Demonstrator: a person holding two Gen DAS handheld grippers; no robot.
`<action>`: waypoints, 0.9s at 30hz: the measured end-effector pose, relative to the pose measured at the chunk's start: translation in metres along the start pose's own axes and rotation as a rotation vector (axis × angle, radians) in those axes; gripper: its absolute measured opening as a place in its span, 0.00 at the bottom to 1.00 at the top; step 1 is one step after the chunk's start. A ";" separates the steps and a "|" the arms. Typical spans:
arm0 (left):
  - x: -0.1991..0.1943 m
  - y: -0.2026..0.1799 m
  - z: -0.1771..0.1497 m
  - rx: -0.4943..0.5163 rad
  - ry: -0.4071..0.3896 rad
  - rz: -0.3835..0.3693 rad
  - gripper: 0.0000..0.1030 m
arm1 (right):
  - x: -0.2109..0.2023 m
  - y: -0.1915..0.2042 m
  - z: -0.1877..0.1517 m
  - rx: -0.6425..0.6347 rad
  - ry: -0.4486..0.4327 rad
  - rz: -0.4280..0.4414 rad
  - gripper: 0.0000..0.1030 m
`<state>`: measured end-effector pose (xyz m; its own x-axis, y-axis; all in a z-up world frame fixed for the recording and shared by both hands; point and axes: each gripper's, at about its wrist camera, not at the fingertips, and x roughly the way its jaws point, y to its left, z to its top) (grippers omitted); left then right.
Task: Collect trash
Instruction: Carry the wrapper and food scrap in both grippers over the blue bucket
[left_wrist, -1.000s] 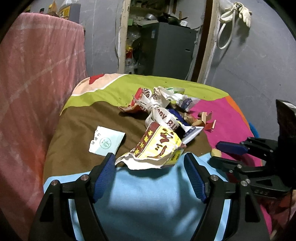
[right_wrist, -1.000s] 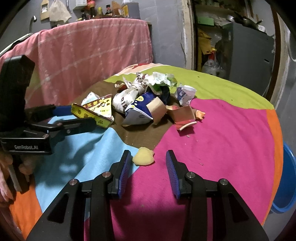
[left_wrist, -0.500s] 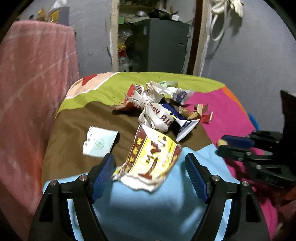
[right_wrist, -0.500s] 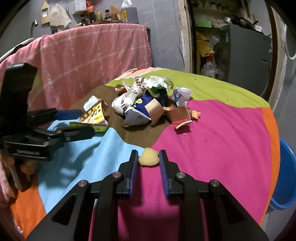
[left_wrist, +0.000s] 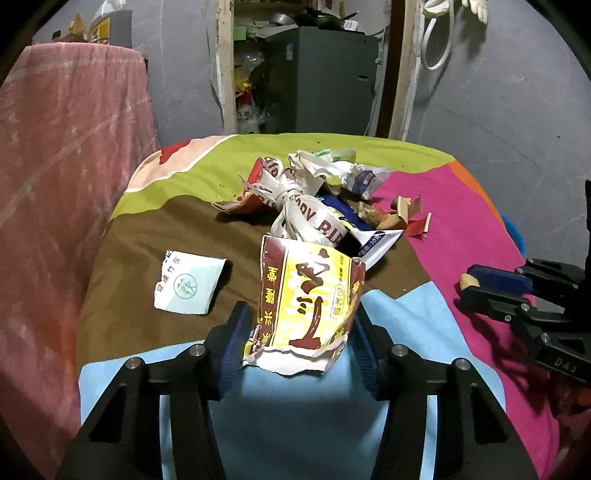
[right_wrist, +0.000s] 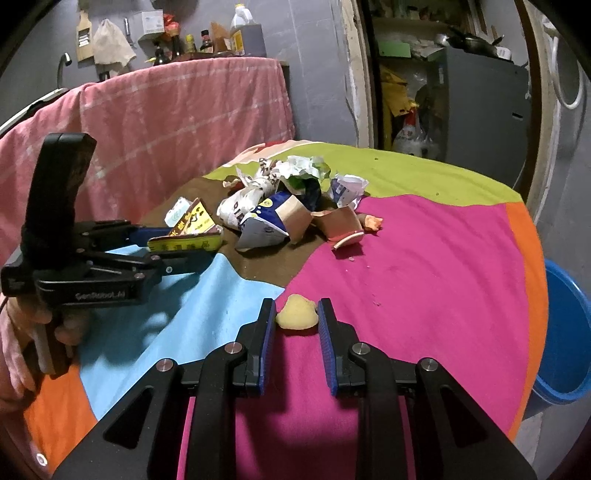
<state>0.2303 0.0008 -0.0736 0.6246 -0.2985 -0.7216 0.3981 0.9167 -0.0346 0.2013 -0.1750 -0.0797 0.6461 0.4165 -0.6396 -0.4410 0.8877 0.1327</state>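
Note:
My left gripper is shut on a torn yellow and red snack wrapper and holds it upright above the cloth; it also shows in the right wrist view. My right gripper is shut on a small yellow food scrap at the edge of the pink patch; that gripper shows at the right of the left wrist view. A pile of crumpled wrappers and cartons lies mid-table, also in the left wrist view.
A pale green paper packet lies flat on the brown patch. A blue bucket stands off the table's right edge. A pink cloth hangs behind the table. A torn brown cup lies beside the pile.
My left gripper closed on the snack wrapper and lifted it upright. My right gripper closed on the yellow scrap.

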 end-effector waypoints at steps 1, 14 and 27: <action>-0.002 -0.001 -0.001 -0.007 -0.004 -0.005 0.45 | -0.001 0.000 -0.001 -0.002 -0.003 -0.002 0.20; -0.043 -0.043 -0.012 -0.081 -0.159 0.002 0.40 | -0.051 0.003 -0.013 -0.021 -0.180 -0.066 0.20; -0.092 -0.126 0.035 -0.094 -0.530 0.015 0.40 | -0.154 -0.028 0.007 -0.075 -0.578 -0.301 0.20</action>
<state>0.1457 -0.0967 0.0213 0.8929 -0.3560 -0.2758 0.3397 0.9345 -0.1064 0.1182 -0.2627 0.0202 0.9696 0.2089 -0.1277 -0.2172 0.9746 -0.0550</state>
